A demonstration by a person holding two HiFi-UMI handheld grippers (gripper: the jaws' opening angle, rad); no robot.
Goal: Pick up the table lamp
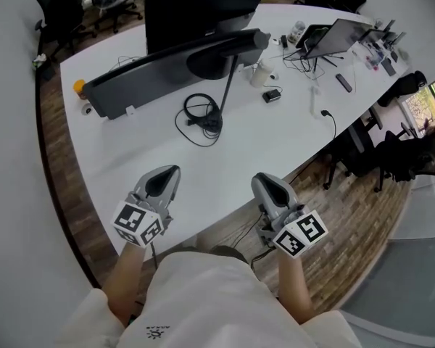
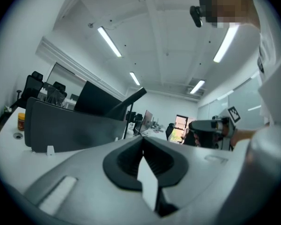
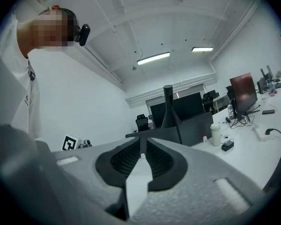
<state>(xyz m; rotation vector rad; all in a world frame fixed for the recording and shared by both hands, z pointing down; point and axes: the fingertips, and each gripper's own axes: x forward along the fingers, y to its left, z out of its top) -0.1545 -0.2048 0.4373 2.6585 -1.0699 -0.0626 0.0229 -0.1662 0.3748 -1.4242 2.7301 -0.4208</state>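
Note:
The table lamp (image 1: 229,84) is black, with a thin slanted stem and a long head, and stands mid-table by a coil of black cable (image 1: 199,113). It shows in the left gripper view as a slanted head (image 2: 132,98), and in the right gripper view as an upright stem (image 3: 168,108). My left gripper (image 1: 171,172) is at the near table edge, well short of the lamp, shut and empty (image 2: 143,144). My right gripper (image 1: 259,179) is just off the table's near edge, also shut with nothing in it (image 3: 141,146).
A long dark partition panel (image 1: 141,78) and a black monitor (image 1: 203,9) stand behind the lamp. A white bottle (image 1: 261,73), a small black charger (image 1: 271,95), a laptop (image 1: 341,35) and cables lie to the right. An orange jar (image 1: 79,87) sits far left.

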